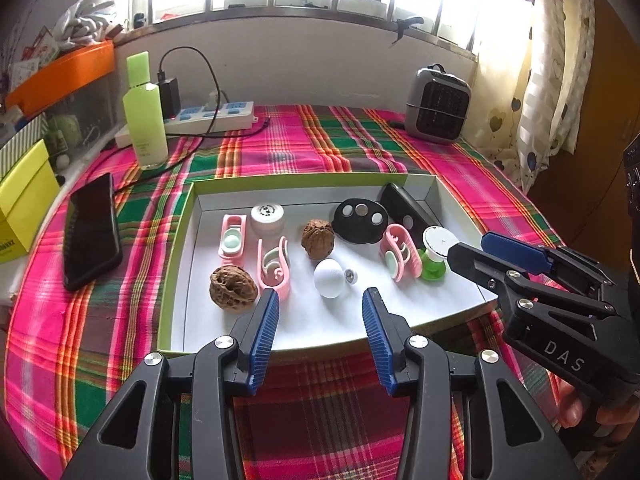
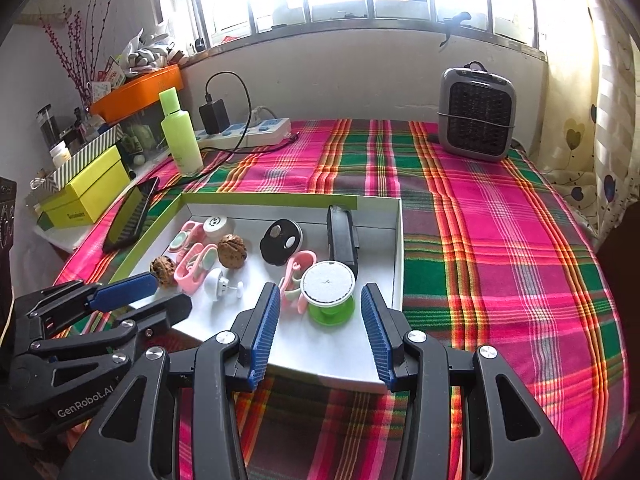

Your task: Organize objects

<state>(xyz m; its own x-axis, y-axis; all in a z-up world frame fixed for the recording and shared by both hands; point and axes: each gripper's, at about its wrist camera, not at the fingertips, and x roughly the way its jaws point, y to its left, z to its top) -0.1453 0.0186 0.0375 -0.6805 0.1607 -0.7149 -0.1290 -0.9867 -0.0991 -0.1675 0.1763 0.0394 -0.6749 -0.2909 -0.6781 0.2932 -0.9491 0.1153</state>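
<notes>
Blue-padded jaws of the left gripper stand spread over the near edge of the shallow white tray, with nothing between them. That tray, green on the outside, sits on a counter covered by a pink and green plaid cloth, and everything below is placed against it.

Left of the tray lies a dark phone, with a green bottle behind it. Inside the tray, at its left, a pink clip holder stands in front of a small white round jar; a walnut lies at the front left, just beside a second pink clip. Near the middle sit another walnut and a white knob. Behind them is a black disc with silver buttons, and a black box leans at the tray's back right. A third pink clip touches the white-topped green spool at the tray's right.

Over that spool the right gripper has its jaws spread either side of it, apparently not pressing it. Beyond the tray's far right corner stands a grey heater.
</notes>
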